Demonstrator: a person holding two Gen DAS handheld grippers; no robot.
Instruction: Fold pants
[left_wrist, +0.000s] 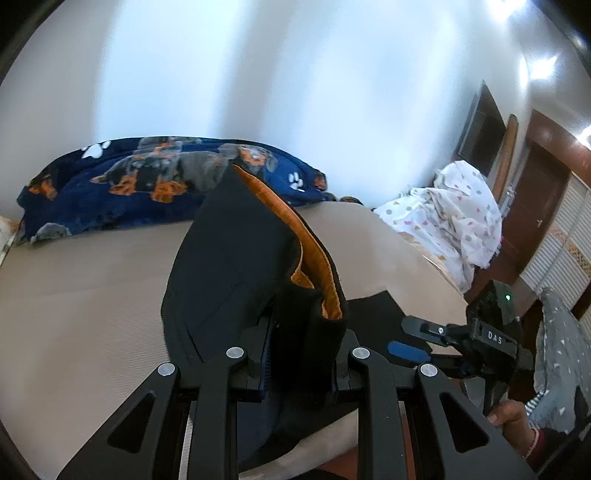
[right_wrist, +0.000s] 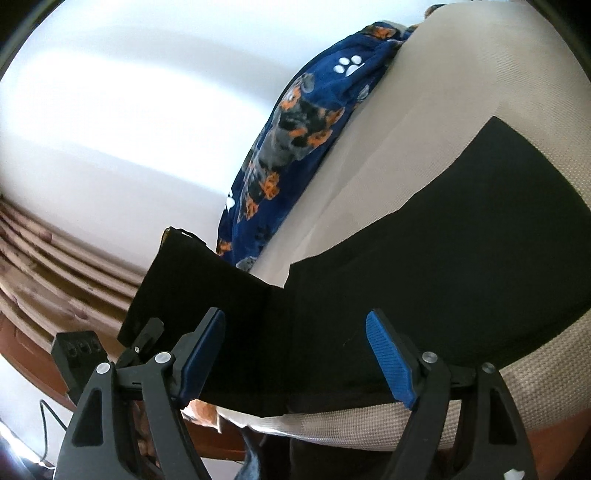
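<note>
Black pants with an orange lining (left_wrist: 236, 266) are pinched in my left gripper (left_wrist: 301, 354), which is shut on a fold of them and holds it up off the beige bed (left_wrist: 74, 295). The raised cloth hides the fingertips. The rest of the pants (right_wrist: 443, 251) lies flat on the bed (right_wrist: 424, 110), with the lifted flap (right_wrist: 192, 288) at the left. My right gripper (right_wrist: 295, 358) is open at the near edge of the pants, and its blue pads (right_wrist: 388, 358) touch nothing. The right gripper (left_wrist: 415, 339) also shows in the left wrist view, with a hand (left_wrist: 513, 417) on it.
A navy blanket with dog prints (left_wrist: 147, 184) (right_wrist: 303, 129) is bunched along the wall at the far side of the bed. A white patterned sheet heap (left_wrist: 450, 218) lies at the right end, before brown doors (left_wrist: 535, 206). A curtain (right_wrist: 55, 266) hangs at the left.
</note>
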